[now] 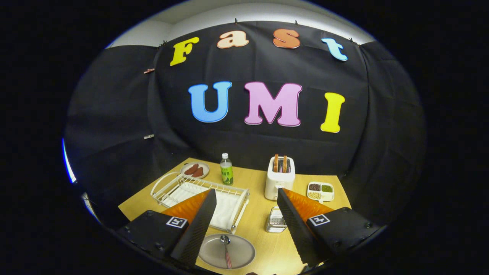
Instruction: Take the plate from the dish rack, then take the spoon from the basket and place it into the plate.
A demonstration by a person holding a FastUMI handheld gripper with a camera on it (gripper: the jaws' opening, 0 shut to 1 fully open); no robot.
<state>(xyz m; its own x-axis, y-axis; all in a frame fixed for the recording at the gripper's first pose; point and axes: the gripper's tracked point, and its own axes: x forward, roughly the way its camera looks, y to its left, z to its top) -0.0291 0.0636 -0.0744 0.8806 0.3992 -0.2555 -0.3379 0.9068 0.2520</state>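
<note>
A grey plate [229,252] lies on the wooden table [259,225], low between my fingers and closer to the left one. A spoon [226,248] with a red handle rests in it, bowl pointing away from me. The white wire dish rack [202,198] stands beyond the plate, partly behind my left finger, with nothing standing in it. A small metal basket [276,220] sits just left of my right finger. My gripper [246,196] is open, raised above the table, with nothing between its fingers.
A white toaster [279,179] with two slices stands behind the basket. A green bottle [226,170] and a small plate of sausages [195,170] are at the back left. A divided dish of beans [321,191] sits at the right.
</note>
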